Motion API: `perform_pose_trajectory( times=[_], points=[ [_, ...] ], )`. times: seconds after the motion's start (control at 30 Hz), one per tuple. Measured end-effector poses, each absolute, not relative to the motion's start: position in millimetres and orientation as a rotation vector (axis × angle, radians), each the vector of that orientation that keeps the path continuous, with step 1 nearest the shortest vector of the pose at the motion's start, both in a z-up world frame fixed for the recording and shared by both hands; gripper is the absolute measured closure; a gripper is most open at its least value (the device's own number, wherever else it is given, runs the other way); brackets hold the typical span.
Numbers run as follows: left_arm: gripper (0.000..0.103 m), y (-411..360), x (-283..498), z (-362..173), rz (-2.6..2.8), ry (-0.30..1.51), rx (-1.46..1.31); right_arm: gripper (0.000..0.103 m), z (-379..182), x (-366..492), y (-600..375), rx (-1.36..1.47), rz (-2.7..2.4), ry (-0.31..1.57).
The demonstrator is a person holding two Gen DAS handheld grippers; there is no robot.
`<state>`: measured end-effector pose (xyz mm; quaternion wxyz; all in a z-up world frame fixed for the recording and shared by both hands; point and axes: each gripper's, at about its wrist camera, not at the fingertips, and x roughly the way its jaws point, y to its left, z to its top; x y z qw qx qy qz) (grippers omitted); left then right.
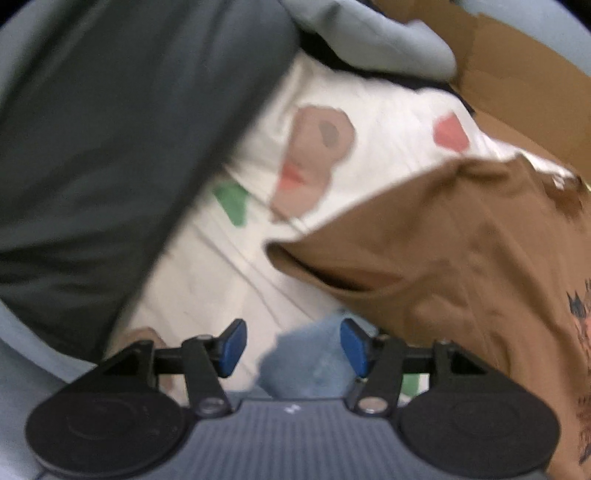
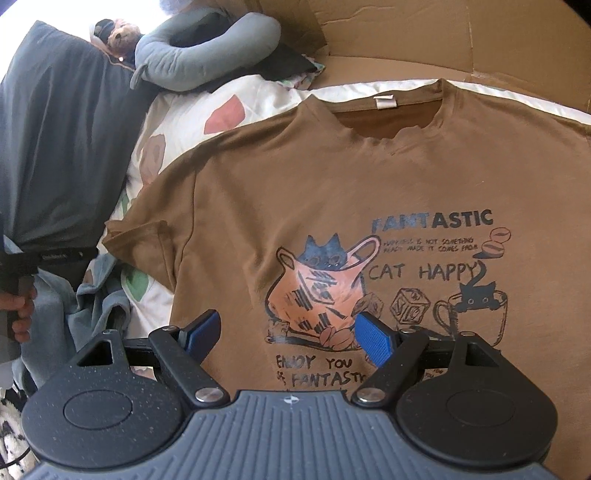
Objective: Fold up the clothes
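Far left, a dark grey pillow (image 2: 62, 147) stands along the 9 o'clock edge, with a grey neck cushion (image 2: 207, 51) and a teddy bear (image 2: 118, 35) piled at 11, presumably shoved aside to free the bed for folding. Below them, at 8 o'clock in the right wrist view, a hand (image 2: 20, 314) grips a black handle, likely the left tool. The left gripper (image 1: 291, 349) has its jaws about halfway apart, nothing between the pads; it hangs over the printed bedsheet (image 1: 388, 122) with a bit of light blue cloth (image 1: 310, 362) just under it. The view is blurred, so contact is unclear. The brown sleeve (image 1: 332, 269) lies loose at its 3 o'clock, opening facing the gripper, not held. Centre to right, the brown T-shirt (image 2: 369, 177) lies spread face-up, cat print showing, collar at 12, left sleeve out at 9; laid flat like that so the sides can be turned in. No fold is visible yet, so my read is the task is at its start. The right gripper (image 2: 291, 338) hovers over the lower chest print, jaws wide, empty, pointing steeply down, probably waiting for a hem or side grab. Cardboard (image 2: 480, 40) backs the scene from 12 to 2.
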<state>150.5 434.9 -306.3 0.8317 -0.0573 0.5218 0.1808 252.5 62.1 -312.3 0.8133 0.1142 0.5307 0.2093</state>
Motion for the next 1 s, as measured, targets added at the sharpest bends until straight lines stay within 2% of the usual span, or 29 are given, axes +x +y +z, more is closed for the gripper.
perform_pose_trajectory(
  times=[0.2,0.3,0.37,0.43,0.53,1.0],
  points=[
    [0.037,427.9,166.5,-327.4,0.384,1.109,-0.174,0.019,-313.7,250.4,62.7,0.234,0.446,1.144],
    [0.038,422.2,167.7,-331.1,0.384,1.091,-0.168,0.019,-314.0,249.0,61.3,0.222,0.441,1.147],
    [0.044,419.6,163.2,-332.9,0.364,1.087,-0.155,0.019,-314.5,248.4,60.2,0.217,0.438,1.149],
    [0.064,418.4,156.8,-337.4,0.346,1.098,-0.157,0.019,-315.2,248.4,59.1,0.22,0.435,1.15],
    [0.077,412.1,148.1,-347.1,0.301,1.157,-0.155,0.019,-315.7,248.2,60.9,0.225,0.437,1.152],
    [0.082,397.1,103.4,-349.3,0.28,1.386,-0.018,0.019,-313.3,245.9,61.3,0.225,0.438,1.147]
  ],
)
